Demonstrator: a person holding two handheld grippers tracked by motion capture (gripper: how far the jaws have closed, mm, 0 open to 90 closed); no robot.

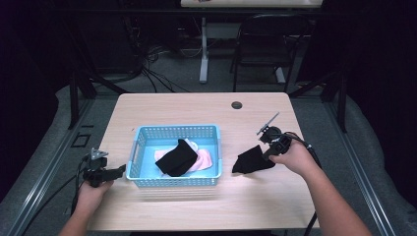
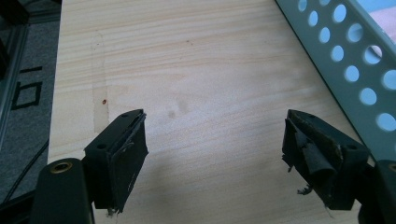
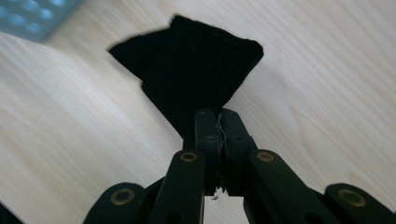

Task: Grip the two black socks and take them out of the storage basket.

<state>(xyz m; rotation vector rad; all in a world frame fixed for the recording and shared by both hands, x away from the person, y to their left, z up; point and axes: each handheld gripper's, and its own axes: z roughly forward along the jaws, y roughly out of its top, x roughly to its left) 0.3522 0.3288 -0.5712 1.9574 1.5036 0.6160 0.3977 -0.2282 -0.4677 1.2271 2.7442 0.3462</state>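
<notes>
**Black cloth pinched and out on the table, basket waiting alongside**

The right gripper has its jaws clamped together on a corner of a black cloth, and in the right gripper view that cloth fans out just ahead of the pinched tips, its far edge low over the wooden table. By the look of it, this is the carrying step: one piece in hand, out beside the blue basket, which sits off to this gripper's left with another black cloth and something pink inside. Whether the piece is going in or laid out, nobody can call. The next move needs a held pinch and a clean lift clear of the tabletop. The left gripper waits beside the basket's outer wall, jaws spread wide over bare wood, nothing between them.
</notes>
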